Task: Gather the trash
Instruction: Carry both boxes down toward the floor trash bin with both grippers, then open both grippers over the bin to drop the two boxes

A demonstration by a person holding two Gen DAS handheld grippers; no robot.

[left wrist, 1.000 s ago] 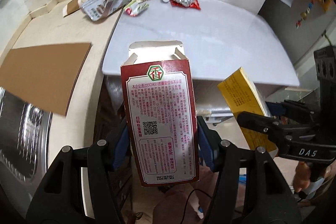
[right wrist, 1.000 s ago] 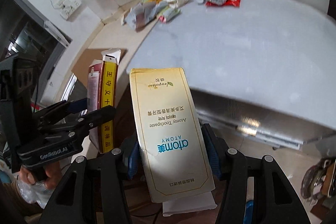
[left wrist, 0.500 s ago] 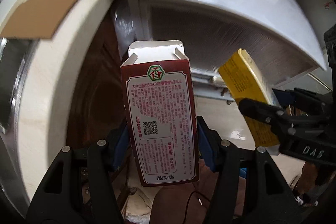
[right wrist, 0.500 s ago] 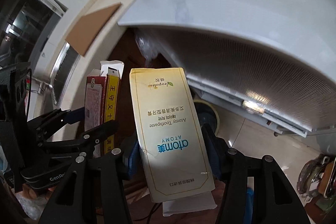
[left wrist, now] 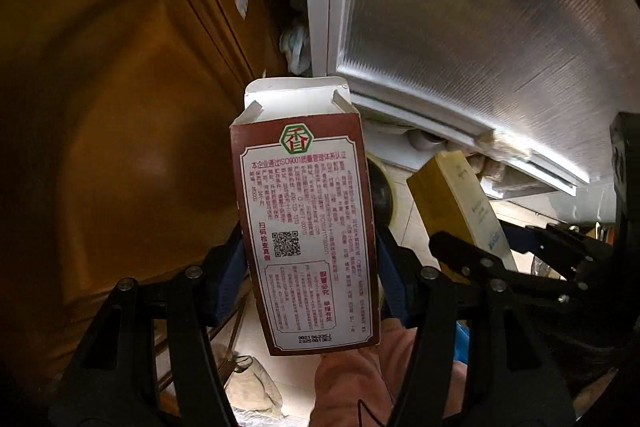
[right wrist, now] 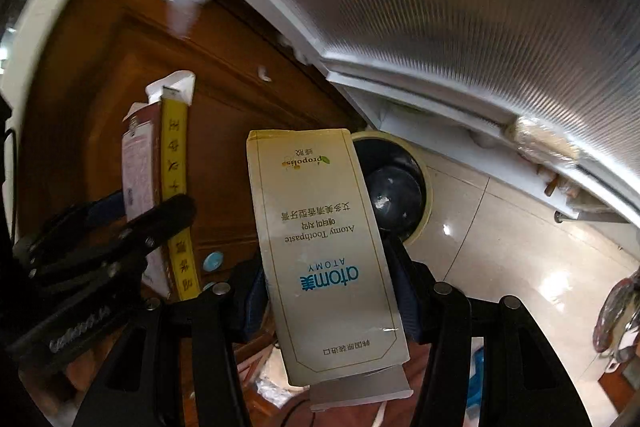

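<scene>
Left gripper [left wrist: 310, 267] and right gripper [right wrist: 330, 283] are held side by side, close together and pointing forward, each with its blue-padded fingers [left wrist: 390, 275] pressed in against a carton gripped between them.

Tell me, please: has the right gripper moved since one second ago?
Yes. The right gripper, shut on the toothpaste box, has gone down: the white table's top filled its view before, and now its underside and the bin below show.
</scene>
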